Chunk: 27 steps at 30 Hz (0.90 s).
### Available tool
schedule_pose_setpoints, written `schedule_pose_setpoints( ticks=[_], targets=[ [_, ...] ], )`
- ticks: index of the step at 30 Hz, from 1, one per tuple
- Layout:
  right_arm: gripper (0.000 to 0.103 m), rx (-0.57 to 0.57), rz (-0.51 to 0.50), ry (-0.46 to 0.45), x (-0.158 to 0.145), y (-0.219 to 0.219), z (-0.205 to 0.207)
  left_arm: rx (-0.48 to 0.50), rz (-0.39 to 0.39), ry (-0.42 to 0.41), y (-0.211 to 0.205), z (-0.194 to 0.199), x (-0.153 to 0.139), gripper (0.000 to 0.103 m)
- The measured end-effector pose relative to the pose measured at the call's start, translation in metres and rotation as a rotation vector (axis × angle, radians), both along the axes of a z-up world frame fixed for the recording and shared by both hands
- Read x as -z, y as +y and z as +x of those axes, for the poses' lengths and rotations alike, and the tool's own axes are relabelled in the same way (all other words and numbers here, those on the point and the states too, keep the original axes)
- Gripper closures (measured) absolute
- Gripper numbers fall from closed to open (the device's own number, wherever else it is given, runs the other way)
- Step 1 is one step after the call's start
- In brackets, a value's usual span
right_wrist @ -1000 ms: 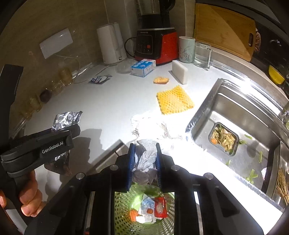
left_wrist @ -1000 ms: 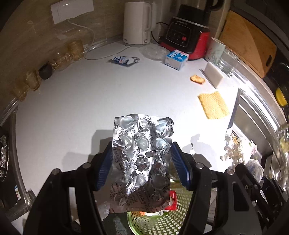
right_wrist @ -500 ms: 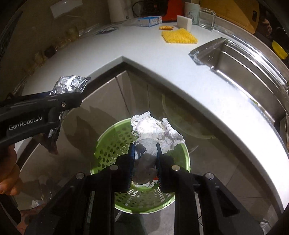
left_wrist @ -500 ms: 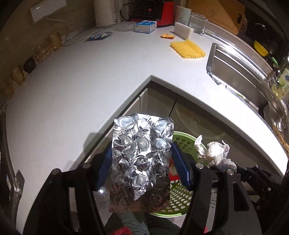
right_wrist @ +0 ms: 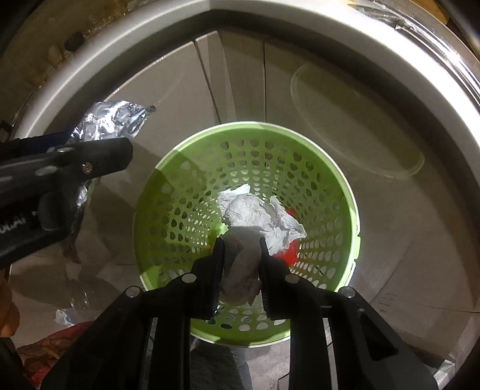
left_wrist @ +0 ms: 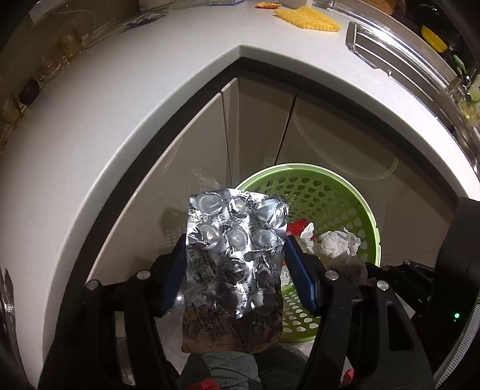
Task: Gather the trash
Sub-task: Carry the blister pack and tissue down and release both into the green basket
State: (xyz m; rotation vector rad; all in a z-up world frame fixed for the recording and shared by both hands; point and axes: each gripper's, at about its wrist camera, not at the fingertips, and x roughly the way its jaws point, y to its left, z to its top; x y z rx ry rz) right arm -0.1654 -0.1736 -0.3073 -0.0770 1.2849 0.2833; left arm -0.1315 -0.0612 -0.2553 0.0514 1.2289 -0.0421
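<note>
A crumpled silver blister pack (left_wrist: 235,255) stands upright between the blue pads of my left gripper (left_wrist: 235,249), which is shut on its two edges. It hangs just left of a green perforated basket (left_wrist: 364,210) on the floor. My right gripper (right_wrist: 240,243) is shut on a wad of crumpled white tissue (right_wrist: 258,216) and points down into the green basket (right_wrist: 156,210). The left gripper and blister pack (right_wrist: 115,118) show at the left of the right wrist view. A red wrapper (right_wrist: 289,255) lies in the basket under the tissue.
The white countertop edge (left_wrist: 150,120) curves above beige cabinet doors (left_wrist: 255,126). On the counter lie a yellow cloth (left_wrist: 309,18) and a steel sink rim (left_wrist: 399,51). A person's foot in a grey sock (left_wrist: 228,372) stands by the basket.
Both grippers have sunk from above the countertop to below its edge, down toward the green basket. Each still holds its item: blister pack left, tissue right.
</note>
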Motion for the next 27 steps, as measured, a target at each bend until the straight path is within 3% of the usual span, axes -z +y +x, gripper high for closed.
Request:
schedule_pose_setpoints(
  ticks=[8, 11, 13, 18, 27],
  targets=[
    [0.075, -0.018, -0.035, 0.092, 0.062, 0.001, 0.014, -0.005, 0.025, 0.041, 0.003, 0.004, 0.02, 0.042],
    [0.061, -0.025, -0.038, 0.116, 0.074, 0.003, 0.013, 0.002, 0.039, 0.047, -0.002, 0.005, 0.025, 0.042],
    [0.045, -0.027, -0.04, 0.102, 0.072, 0.005, 0.012, 0.006, 0.041, 0.05, -0.004, 0.006, 0.028, 0.042],
    [0.024, -0.024, -0.067, 0.028, 0.043, 0.0, 0.006, 0.006, 0.041, 0.066, -0.006, 0.011, 0.037, 0.042],
    [0.02, 0.007, -0.077, -0.015, 0.002, -0.018, -0.003, 0.047, 0.033, 0.093, -0.01, 0.02, 0.061, 0.041]
  ],
)
